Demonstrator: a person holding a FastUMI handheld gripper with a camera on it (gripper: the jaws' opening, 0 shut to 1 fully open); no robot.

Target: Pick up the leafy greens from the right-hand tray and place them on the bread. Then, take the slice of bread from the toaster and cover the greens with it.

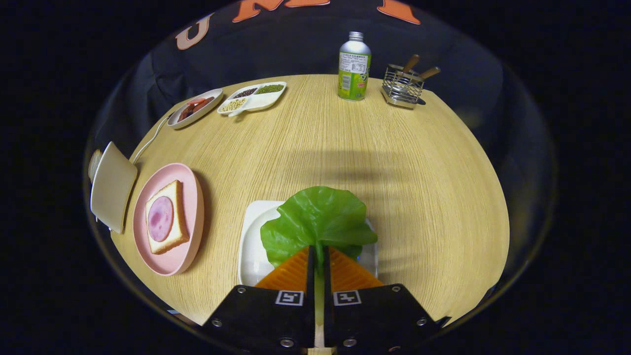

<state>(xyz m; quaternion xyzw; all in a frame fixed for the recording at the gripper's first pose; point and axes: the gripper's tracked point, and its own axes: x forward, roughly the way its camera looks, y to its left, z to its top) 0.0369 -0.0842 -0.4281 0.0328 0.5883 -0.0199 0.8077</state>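
The tongs (318,254) are nearly closed, both fingers pinching the stem of a leafy green (315,217). The leaf fans out just ahead of the fingertips, above a white tray (251,246) on a wooden table (394,162). It looks light, thin and floppy, easily torn, so the firmer stem seems the sensible hold. To the left, well apart, bread (165,218) topped with ham lies on a pink plate (190,256); beyond it stands a toaster (112,185).
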